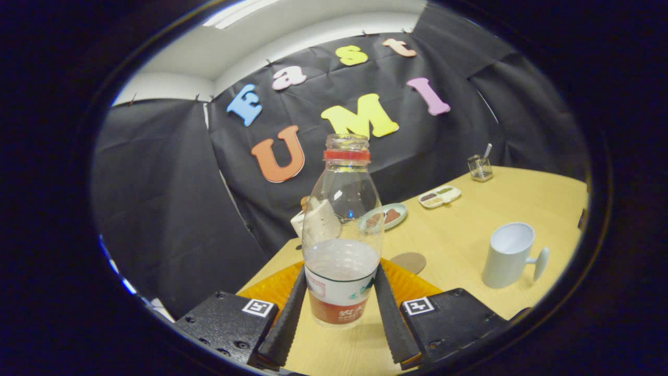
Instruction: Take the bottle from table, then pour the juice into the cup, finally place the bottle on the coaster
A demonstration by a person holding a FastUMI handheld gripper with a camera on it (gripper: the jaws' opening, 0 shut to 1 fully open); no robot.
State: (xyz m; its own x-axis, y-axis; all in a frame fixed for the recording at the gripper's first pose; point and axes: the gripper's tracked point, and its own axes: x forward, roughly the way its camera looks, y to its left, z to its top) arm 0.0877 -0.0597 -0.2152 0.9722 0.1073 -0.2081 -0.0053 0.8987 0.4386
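Black cloth hangs behind your wooden table (469, 235), and the table's near corner and left edge drop off just to the left of the bottle, so you have more room on the right. Over there the white cup (509, 254) stands alone with its handle pointing away to the right, well apart from the bottle. A small brown round coaster (409, 261) lies flat just behind the bottle, a little to its right. Farther back you can see a green plate (386, 215) with food, a white tray (439, 196) with little sections, and a small glass jar (479, 168) near the wall. Your gripper (339, 292) has its two fingers spread a little, one on each side of the clear bottle (342, 235). Both fingers look like they touch its lower sides by the label. The bottle stands up straight with no cap, and the juice fills only its lower part. Something orange (271, 290) lies under the fingers
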